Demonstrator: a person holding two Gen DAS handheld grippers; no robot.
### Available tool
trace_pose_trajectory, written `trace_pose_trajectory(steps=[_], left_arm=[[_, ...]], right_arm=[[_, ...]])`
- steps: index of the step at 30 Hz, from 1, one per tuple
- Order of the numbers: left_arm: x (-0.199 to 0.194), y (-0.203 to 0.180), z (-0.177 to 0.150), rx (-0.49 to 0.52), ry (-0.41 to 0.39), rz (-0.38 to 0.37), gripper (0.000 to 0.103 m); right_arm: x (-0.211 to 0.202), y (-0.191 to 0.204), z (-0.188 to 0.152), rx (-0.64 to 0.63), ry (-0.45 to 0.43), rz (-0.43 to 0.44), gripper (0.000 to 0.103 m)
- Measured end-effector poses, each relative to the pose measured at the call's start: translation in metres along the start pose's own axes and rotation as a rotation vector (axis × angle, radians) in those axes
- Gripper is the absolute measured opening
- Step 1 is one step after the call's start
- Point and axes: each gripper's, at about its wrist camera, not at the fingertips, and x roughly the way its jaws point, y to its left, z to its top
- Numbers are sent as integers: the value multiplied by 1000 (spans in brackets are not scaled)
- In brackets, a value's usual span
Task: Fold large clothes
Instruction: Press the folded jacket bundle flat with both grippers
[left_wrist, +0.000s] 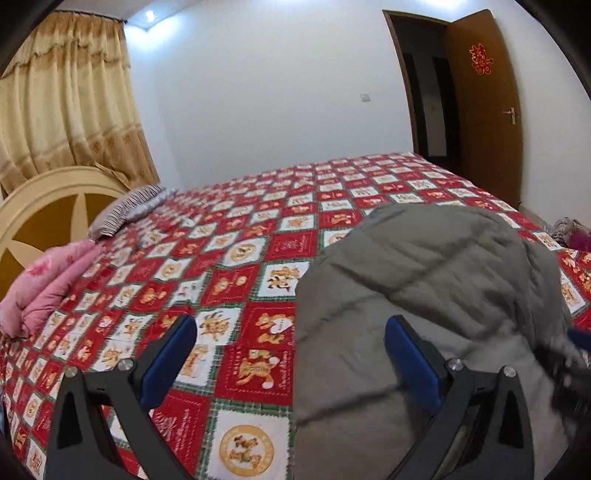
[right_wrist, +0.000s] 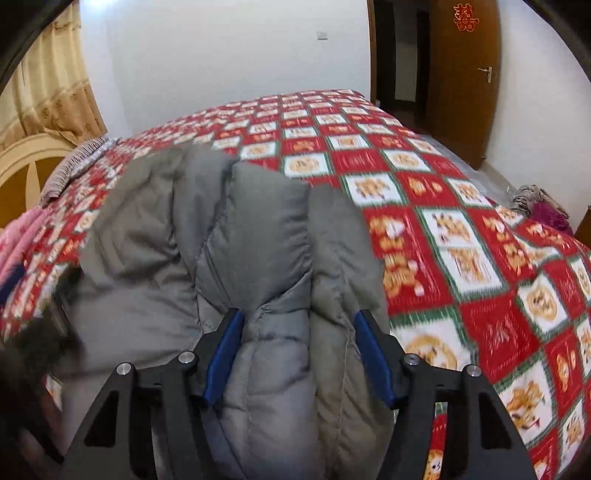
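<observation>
We hold our left gripper (left_wrist: 291, 332) low over the bedspread (left_wrist: 236, 251) with its jaws wide apart and gripping nothing, the one grey padded jacket (left_wrist: 424, 280) lying just to its right, while our right gripper (right_wrist: 298, 325) is clamped on a bunched fold of it.

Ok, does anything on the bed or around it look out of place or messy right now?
Mostly the grey padded jacket: it sits bunched in a puffy heap on the red patterned bedspread, not laid flat. A small pile of crumpled clothes also lies past the bed's far edge, though whether it sits on the floor is unclear. No damage or spills show.
</observation>
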Motion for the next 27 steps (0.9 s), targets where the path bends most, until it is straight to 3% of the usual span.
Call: trace_pose_trajectory(steps=[4,11,27], left_arm=[[18,-23,-12,65,32,28,103],[31,-21,-22,8,80,-6,103],[38,-31,-23,25,97,17,103]], right_arm=[[7,-9,-7,33,-22,5,63],[18,-18,-16,56,-45,47,63],[28,-22,-22,79,-41,61,63]])
